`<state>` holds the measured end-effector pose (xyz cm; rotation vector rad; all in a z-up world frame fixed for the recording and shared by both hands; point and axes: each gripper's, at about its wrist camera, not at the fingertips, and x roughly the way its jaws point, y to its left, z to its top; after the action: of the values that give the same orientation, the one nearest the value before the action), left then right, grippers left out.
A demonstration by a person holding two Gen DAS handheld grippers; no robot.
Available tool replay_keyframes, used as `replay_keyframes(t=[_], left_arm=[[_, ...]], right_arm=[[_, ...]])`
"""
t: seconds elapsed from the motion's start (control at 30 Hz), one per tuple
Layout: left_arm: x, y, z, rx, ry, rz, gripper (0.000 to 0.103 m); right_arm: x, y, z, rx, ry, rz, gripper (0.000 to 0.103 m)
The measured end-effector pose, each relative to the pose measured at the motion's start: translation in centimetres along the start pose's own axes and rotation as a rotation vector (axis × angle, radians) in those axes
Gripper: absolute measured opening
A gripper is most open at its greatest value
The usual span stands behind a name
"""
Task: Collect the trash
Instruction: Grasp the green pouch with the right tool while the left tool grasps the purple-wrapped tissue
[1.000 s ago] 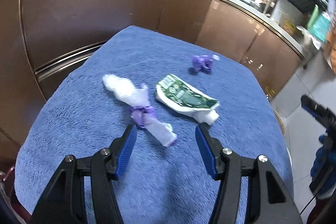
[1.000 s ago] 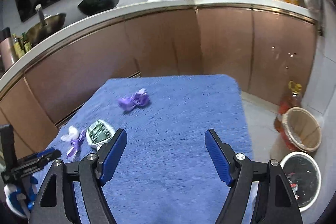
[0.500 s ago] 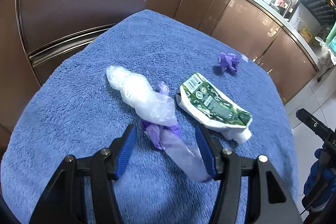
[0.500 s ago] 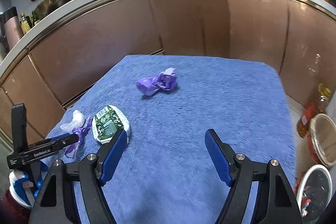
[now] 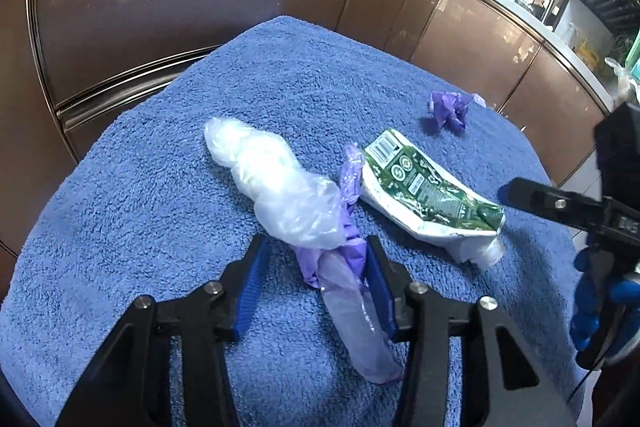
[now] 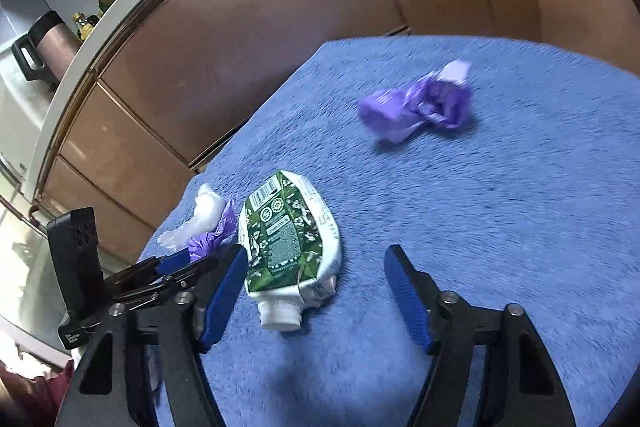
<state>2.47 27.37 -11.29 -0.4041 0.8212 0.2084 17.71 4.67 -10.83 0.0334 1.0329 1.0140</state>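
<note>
The left gripper (image 5: 316,259) is closing around the soft, light clear-and-purple twisted plastic bag (image 5: 296,203) (best pinched at its knot), pads not yet pressing

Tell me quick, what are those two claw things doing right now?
Left gripper: closing around the clear-and-purple plastic bag, not clamped yet.
Right gripper: closing, holding nothing; the green pouch lies between its fingers.

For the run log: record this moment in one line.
left gripper: closing around plastic bag bundle | right gripper: closing, nearing green pouch | purple wad: untouched
</note>
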Motion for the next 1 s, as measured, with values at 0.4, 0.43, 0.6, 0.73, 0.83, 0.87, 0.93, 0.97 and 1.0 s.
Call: replay_keyframes(t=[0.4, 0.43, 0.6, 0.73, 0.83, 0.87, 0.93, 0.97, 1.0], left_arm=[[-0.6, 0.9, -0.4, -0.034, -0.015, -0.039, 0.037], [-0.6, 0.8, -0.5, -0.035, -0.015, -0.041, 0.037], [-0.9, 1.1, -0.6, -0.044, -0.018, -0.053, 0.036], [-1.1, 1.3, -0.8, -0.05, -0.02, -0.06, 0.036], [-1.3, 1.4, -0.8, -0.052, -0.02, -0.062, 0.036], [-1.3, 1.4, -0.8, -0.053, -0.021, -0.063, 0.036], [-1.4, 1.4, -0.9, -0.057, -0.022, -0.067, 0.036], [-1.5, 1.5, -0.9, -0.06, -0.022, -0.071, 0.035], [-1.6, 1.5, -0.9, -0.062, -0.023, -0.073, 0.035]], right_arm=[[3.6, 0.4, 1.2, -0.061, 0.117, 0.053, 0.062], [3.9, 0.5, 1.4, -0.07, 0.126, 0.055, 0.062], [4.7, 1.0, 1.9, -0.096, 0.154, 0.051, 0.048], [4.9, 1.4, 1.6, -0.101, 0.151, 0.066, 0.04], [4.9, 2.1, 1.4, -0.104, 0.143, 0.094, 0.038], [4.8, 2.4, 1.4, -0.104, 0.138, 0.107, 0.038], [4.3, 2.8, 1.4, -0.098, 0.127, 0.149, 0.036], [4.2, 3.0, 1.4, -0.097, 0.124, 0.164, 0.035], [4.0, 3.2, 1.4, -0.098, 0.124, 0.178, 0.035]])
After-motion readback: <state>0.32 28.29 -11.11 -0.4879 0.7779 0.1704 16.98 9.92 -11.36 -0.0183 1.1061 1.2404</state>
